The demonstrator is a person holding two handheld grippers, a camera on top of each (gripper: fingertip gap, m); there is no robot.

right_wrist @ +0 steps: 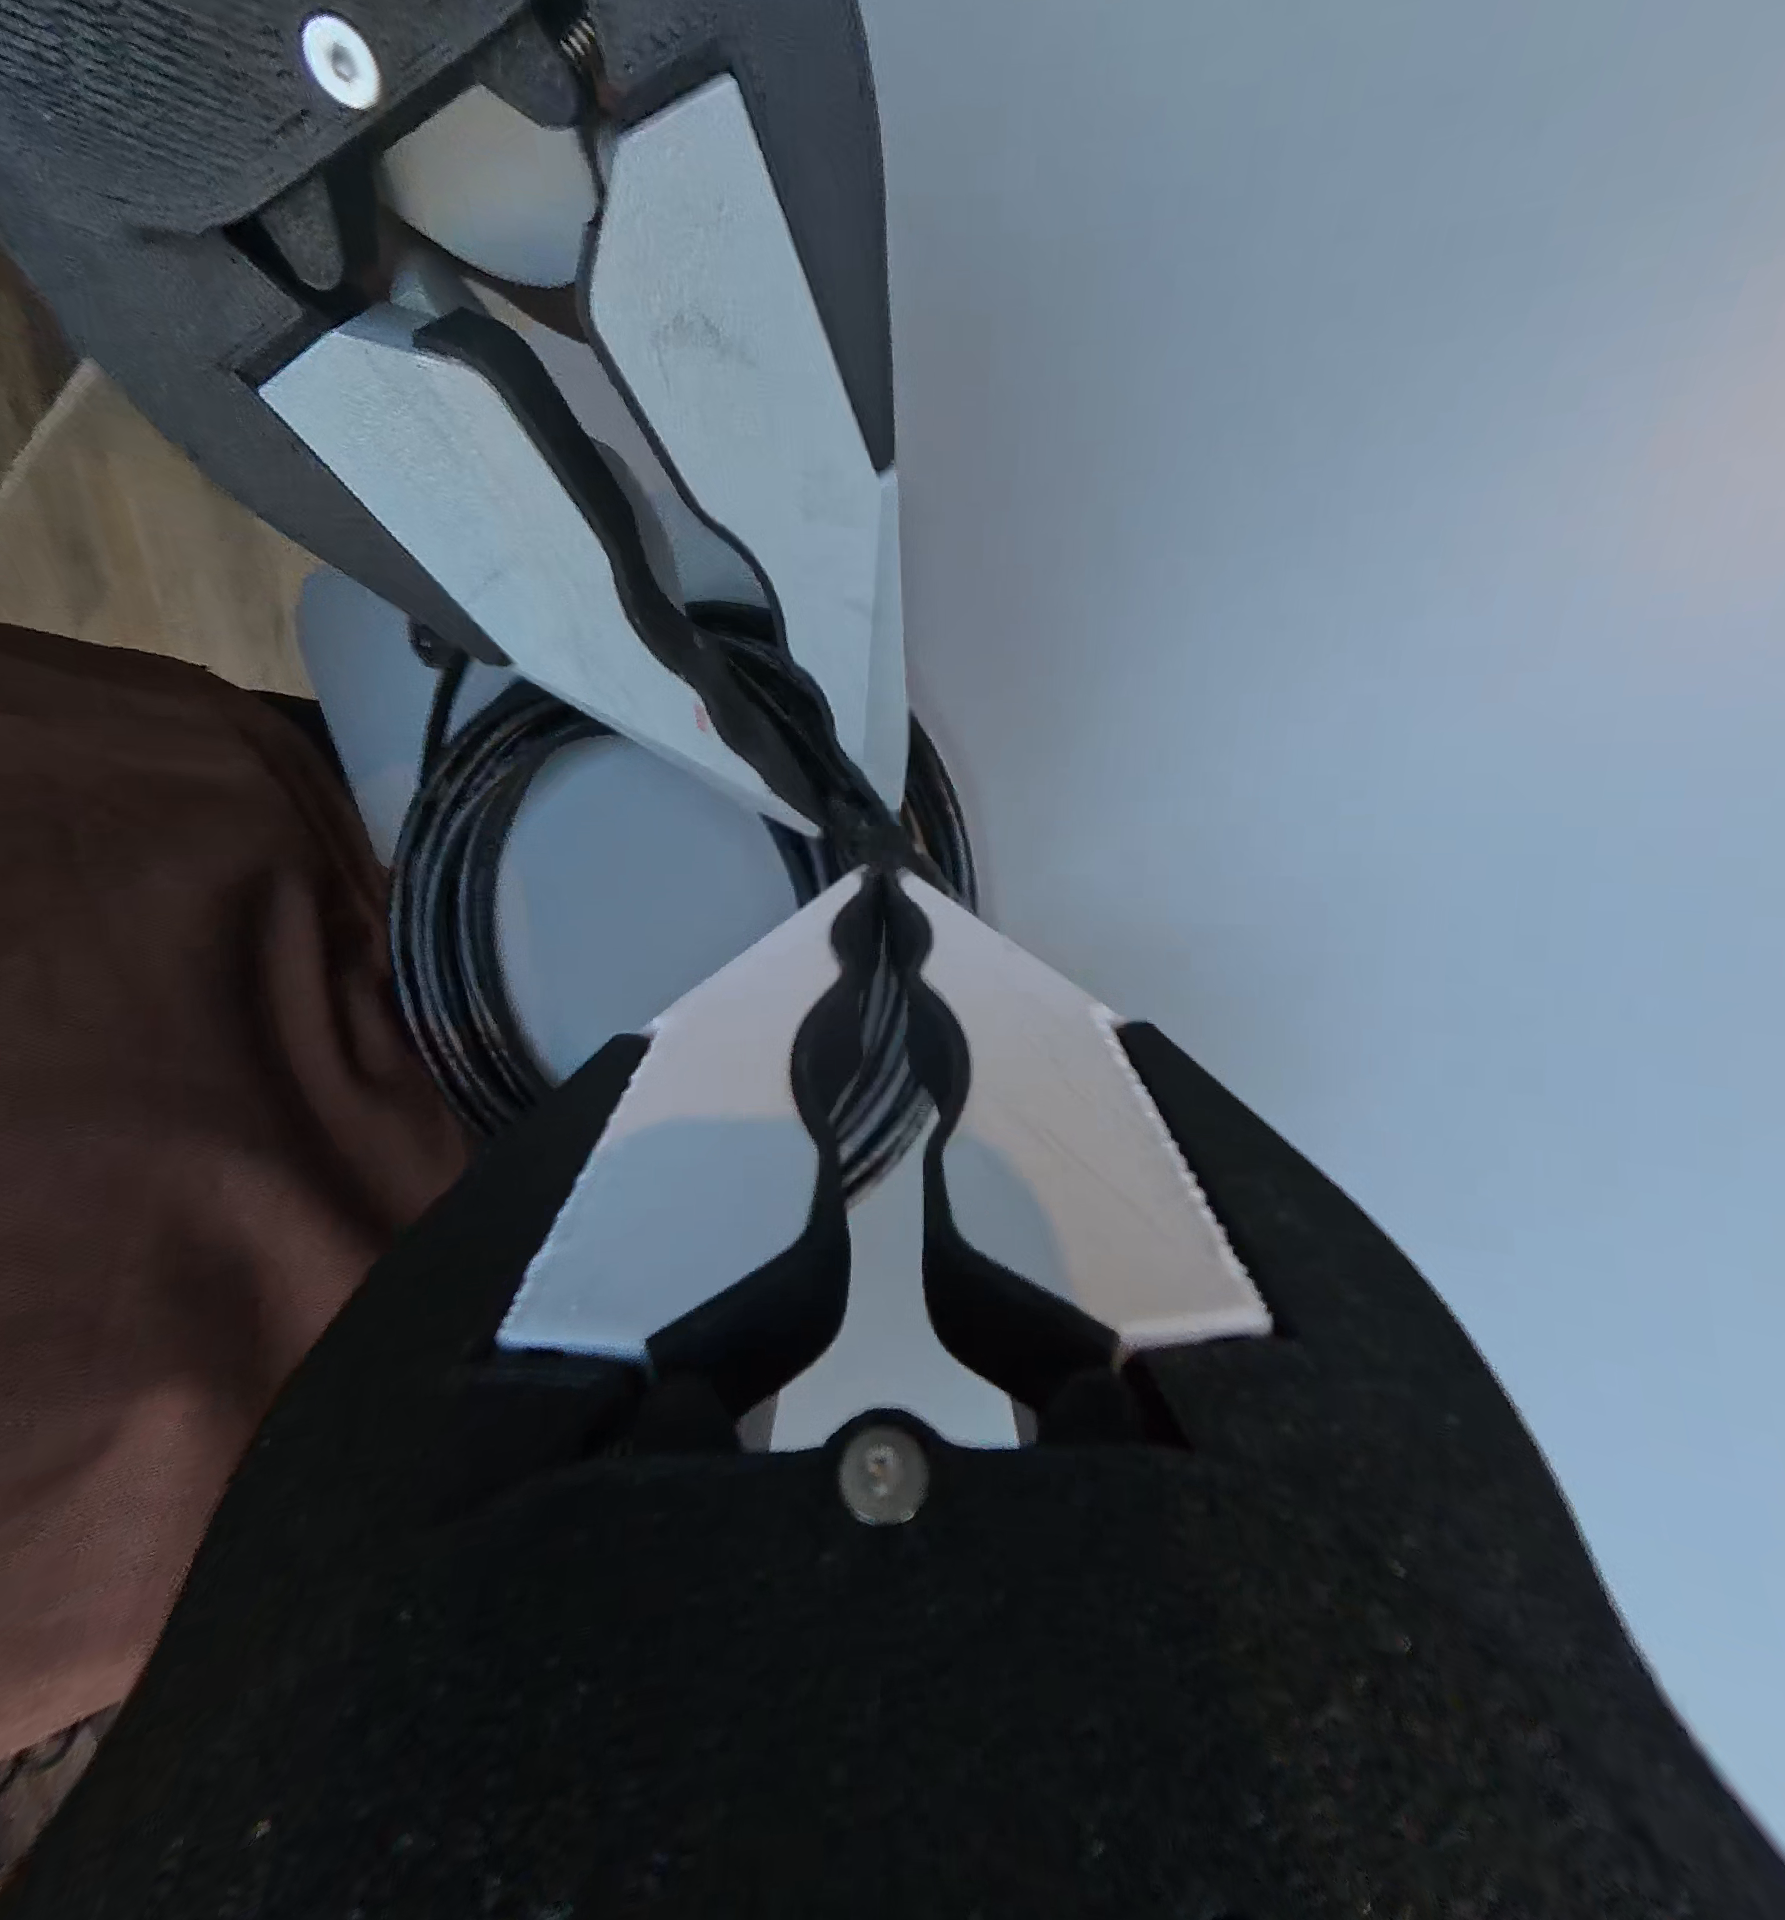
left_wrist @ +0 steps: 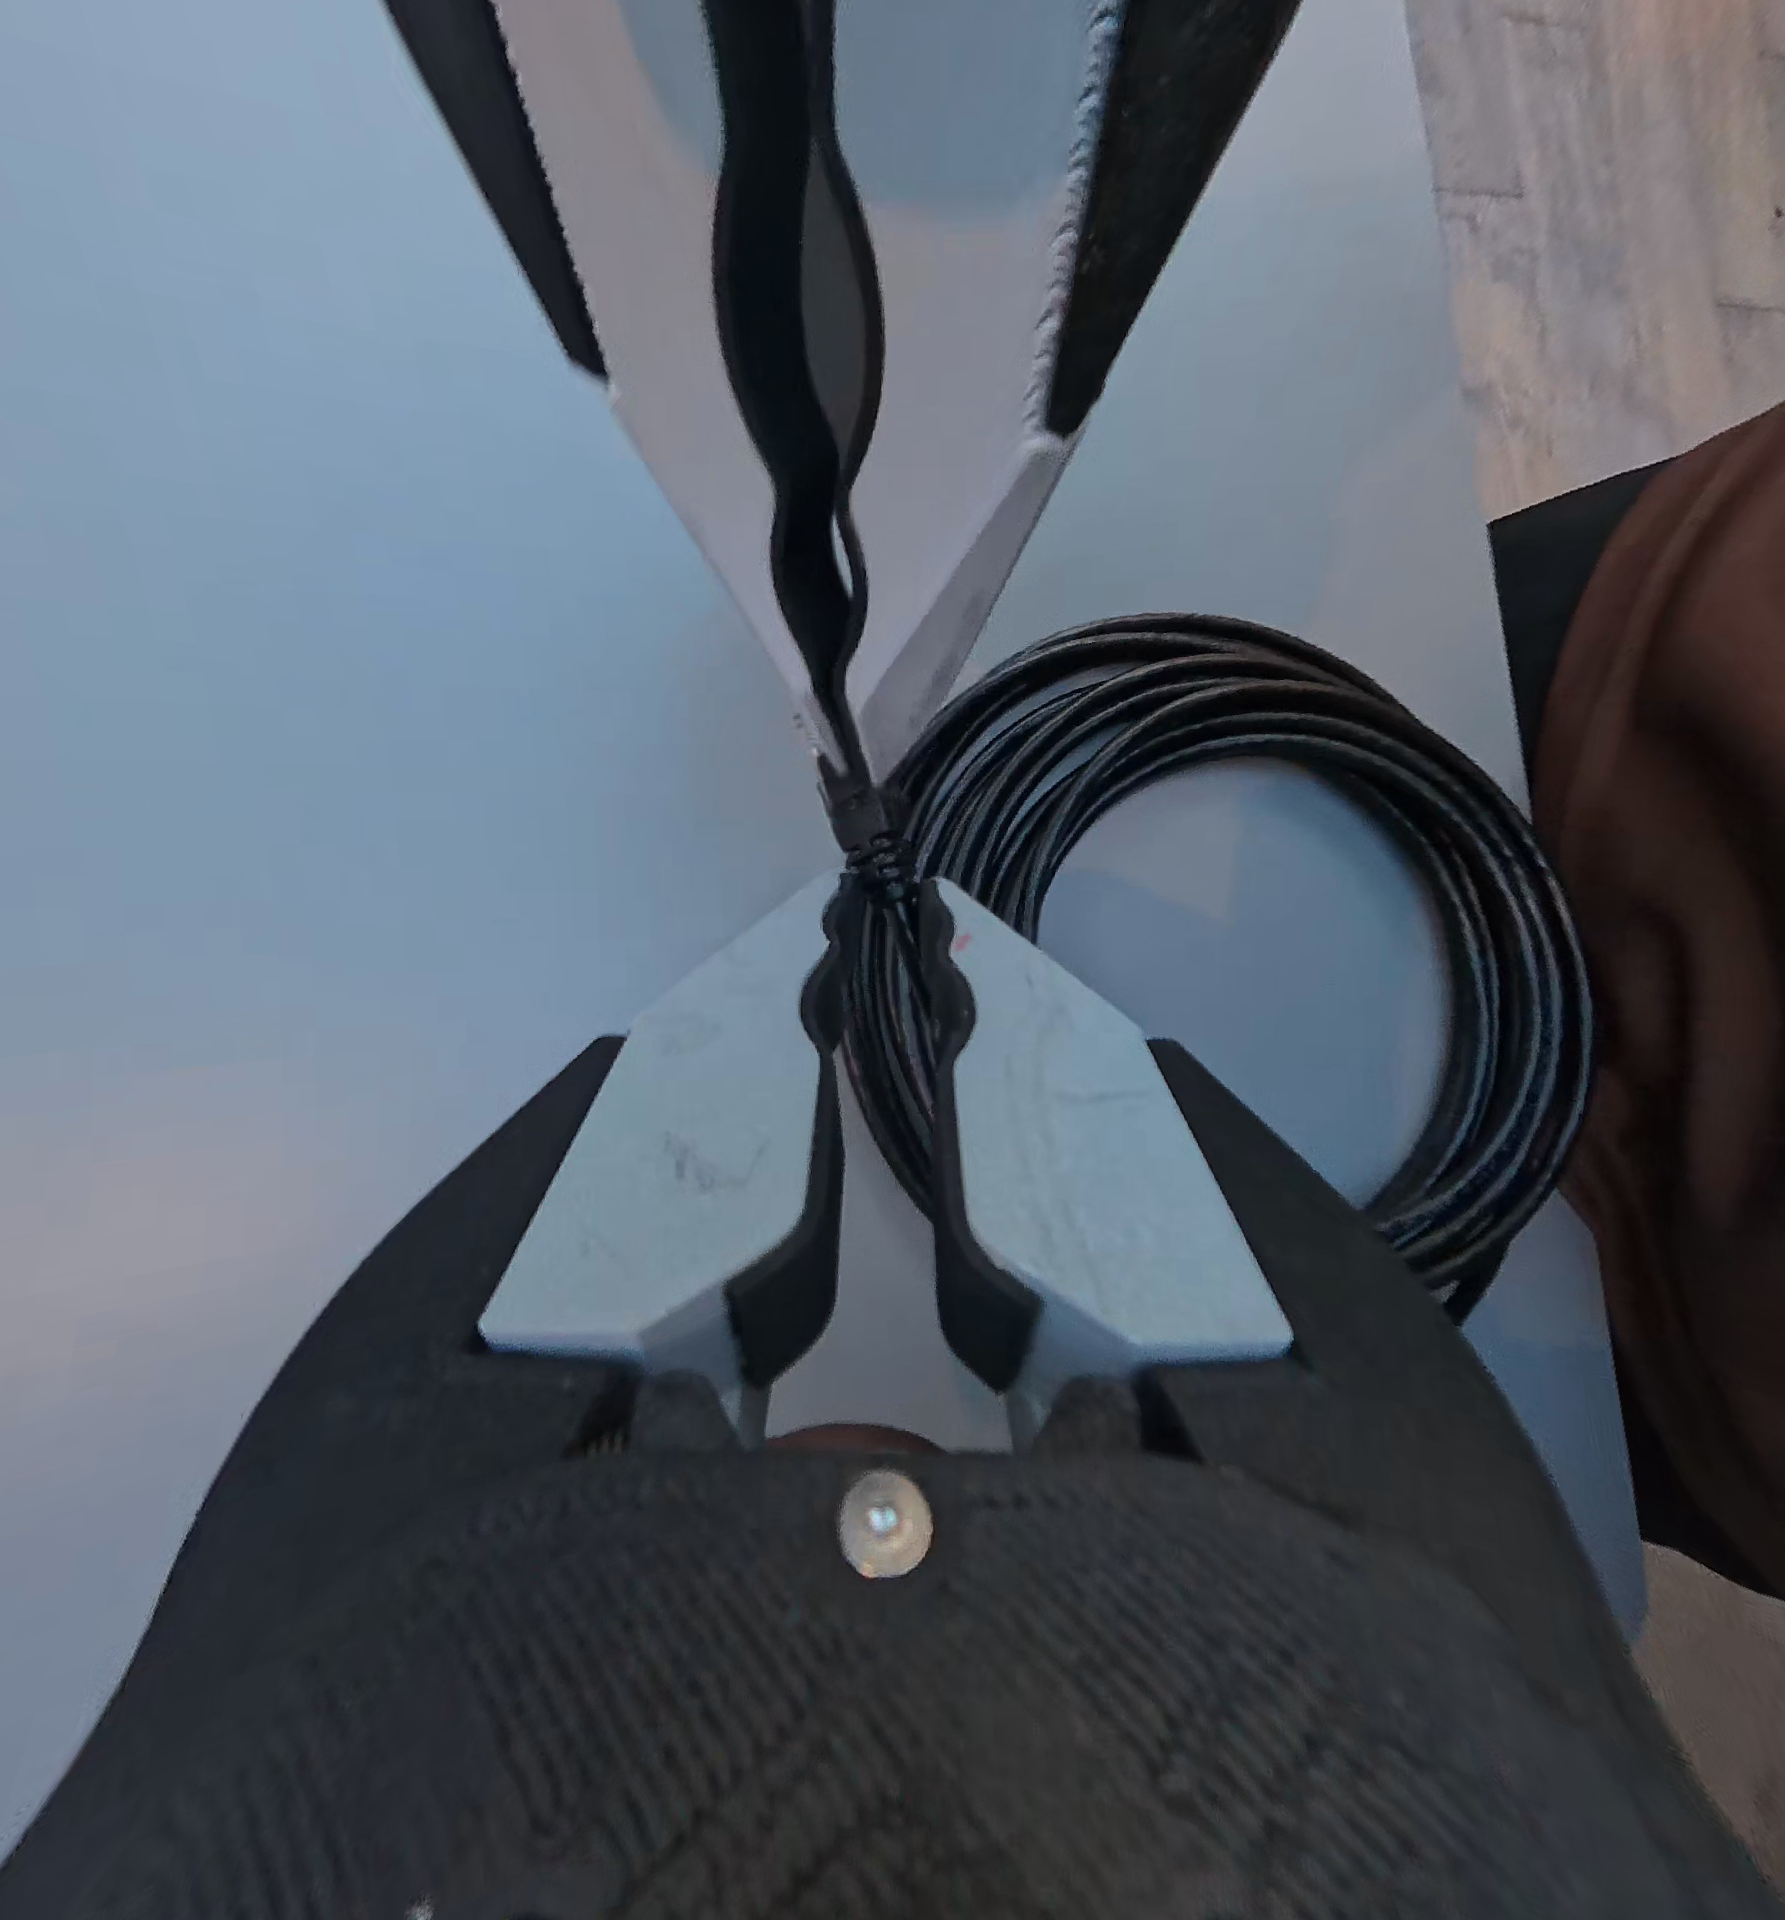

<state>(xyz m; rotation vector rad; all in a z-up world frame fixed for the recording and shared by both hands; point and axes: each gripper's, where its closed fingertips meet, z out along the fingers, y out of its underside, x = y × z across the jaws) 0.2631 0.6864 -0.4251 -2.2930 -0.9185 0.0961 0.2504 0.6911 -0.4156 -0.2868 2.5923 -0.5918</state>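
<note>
A coil of thin black cable [left_wrist: 1439, 790] lies on a pale grey-blue table [left_wrist: 244, 623]. My left gripper [left_wrist: 883, 896] is shut on the gathered strands at the coil's left side. A thin black tie [left_wrist: 872, 860] is wound round the strands just past its tips. My right gripper [right_wrist: 875, 896] comes from the opposite side with its tips closed on the tie's free end [left_wrist: 844, 795]. The two grippers meet tip to tip. The coil [right_wrist: 452, 935] and my left gripper [right_wrist: 852, 821] also show in the right wrist view, and my right gripper [left_wrist: 846, 753] in the left wrist view.
A brown cloth or sleeve [left_wrist: 1719, 935] lies at the table's edge beside the coil; it also shows in the right wrist view [right_wrist: 88, 1039]. Pale wooden floor [left_wrist: 1646, 208] shows beyond the table's edge. My two grippers' fingertips are within a few centimetres of each other.
</note>
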